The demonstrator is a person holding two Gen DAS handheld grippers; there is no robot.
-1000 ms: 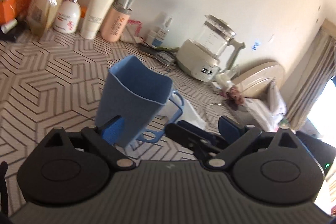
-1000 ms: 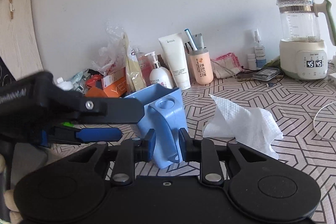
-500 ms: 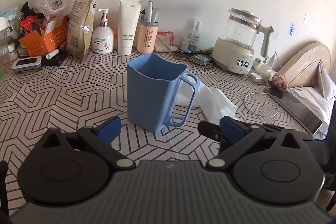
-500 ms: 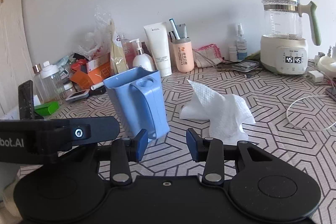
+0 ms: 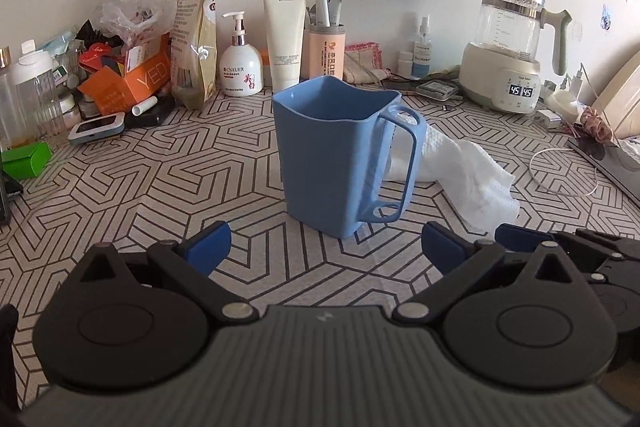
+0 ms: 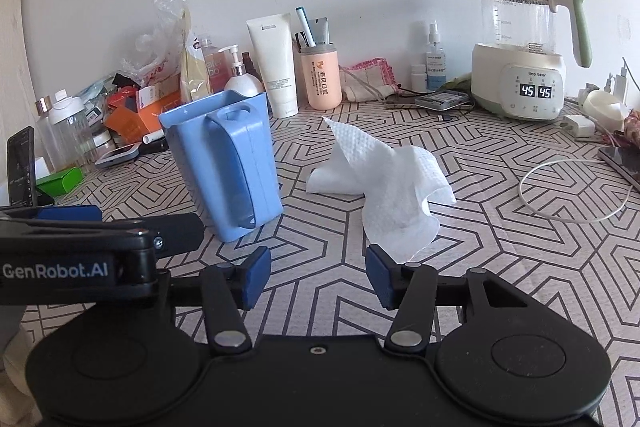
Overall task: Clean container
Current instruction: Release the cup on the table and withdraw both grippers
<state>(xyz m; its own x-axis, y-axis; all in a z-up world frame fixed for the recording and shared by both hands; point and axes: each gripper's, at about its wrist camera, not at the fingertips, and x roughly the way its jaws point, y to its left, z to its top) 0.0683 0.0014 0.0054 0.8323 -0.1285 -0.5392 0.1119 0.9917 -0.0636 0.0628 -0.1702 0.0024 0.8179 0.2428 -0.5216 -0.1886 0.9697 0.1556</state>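
left wrist: left gripper (image 5: 324,245) released, holding nothing; blue container (image 5: 328,155) upright on table (image 5: 160,179), dead ahead, handle to its right. right wrist: right gripper (image 6: 318,277) spread, nothing held; paper towel (image 6: 384,179) just ahead-right, container ahead-left. right's nearer the towel.

Left claw (image 5: 324,247): jaws spread wide, nothing between the blue pads; level, low over the table.
Left claw fingers (image 5: 208,241): blue-tipped, on black linkage arms hinged at two round discs.
Left claw, seen from the right wrist (image 6: 100,227): enters from the left edge, side-on, just beside the right claw.
Right claw (image 6: 318,277): jaws parted by a moderate gap, holding nothing; level, pointing forward over the table.
Right claw fingers (image 6: 256,277): blue pads facing each other, apart.
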